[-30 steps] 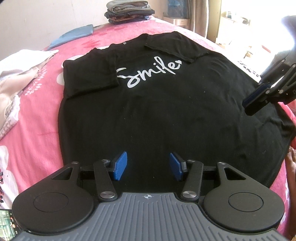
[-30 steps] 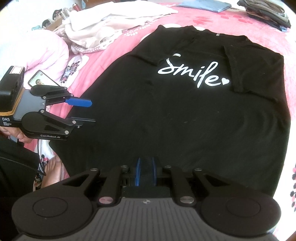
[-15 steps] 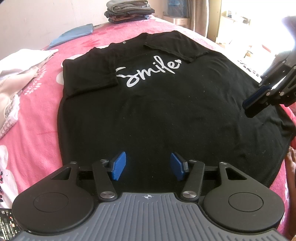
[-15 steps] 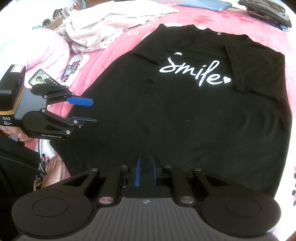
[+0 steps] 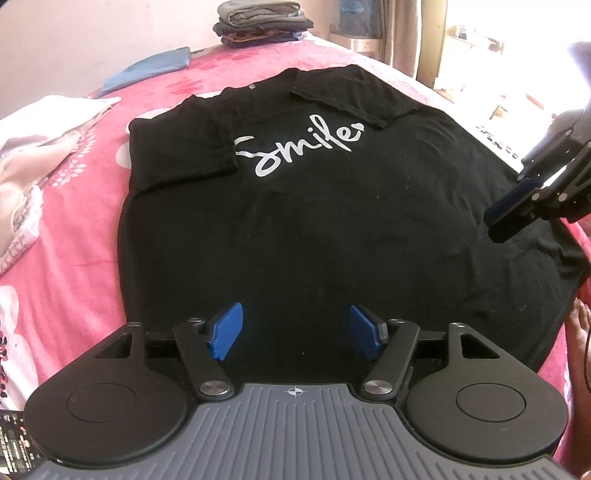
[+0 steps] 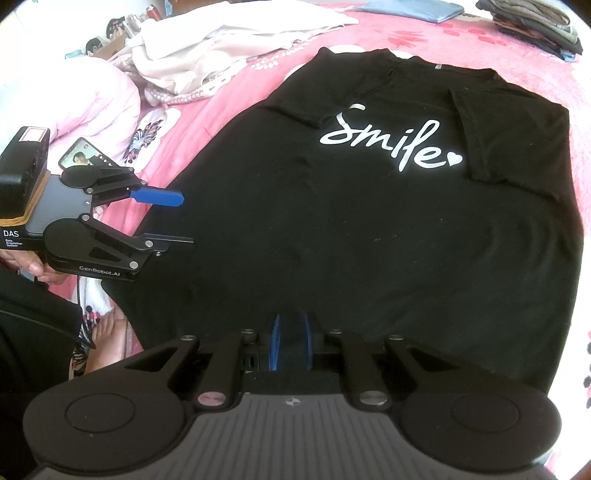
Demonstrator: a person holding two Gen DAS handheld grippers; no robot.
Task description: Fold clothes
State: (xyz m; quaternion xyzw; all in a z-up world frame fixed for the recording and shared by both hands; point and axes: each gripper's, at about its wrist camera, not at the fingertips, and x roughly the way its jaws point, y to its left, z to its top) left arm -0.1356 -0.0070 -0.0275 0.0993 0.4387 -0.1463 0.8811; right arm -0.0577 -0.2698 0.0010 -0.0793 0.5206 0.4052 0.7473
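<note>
A black T-shirt [image 5: 332, 229] [image 6: 388, 240] printed "Smile" lies flat on the pink bedcover [image 5: 66, 266], with both sleeves folded in over the chest. My left gripper [image 5: 295, 330] [image 6: 181, 218] hangs over the shirt's near hem at its left side. Its jaws are opening, and there is no cloth between the blue pads [image 5: 225, 330]. My right gripper [image 6: 291, 347] [image 5: 496, 223] hovers over the hem's right part. Its pads stand almost together with only a narrow slit, and I see no fabric pinched or lifted.
A stack of folded clothes [image 5: 258, 18] [image 6: 535, 22] and a blue cloth [image 5: 147, 68] lie at the far end of the bed. A heap of white and beige garments [image 6: 221, 48] is on the left. A phone [image 6: 86, 157] and a person's foot [image 6: 107, 339] lie near the left gripper.
The left gripper's jaws have spread wider apart. Both grippers have stayed where they were, and the shirt has not shifted.
</note>
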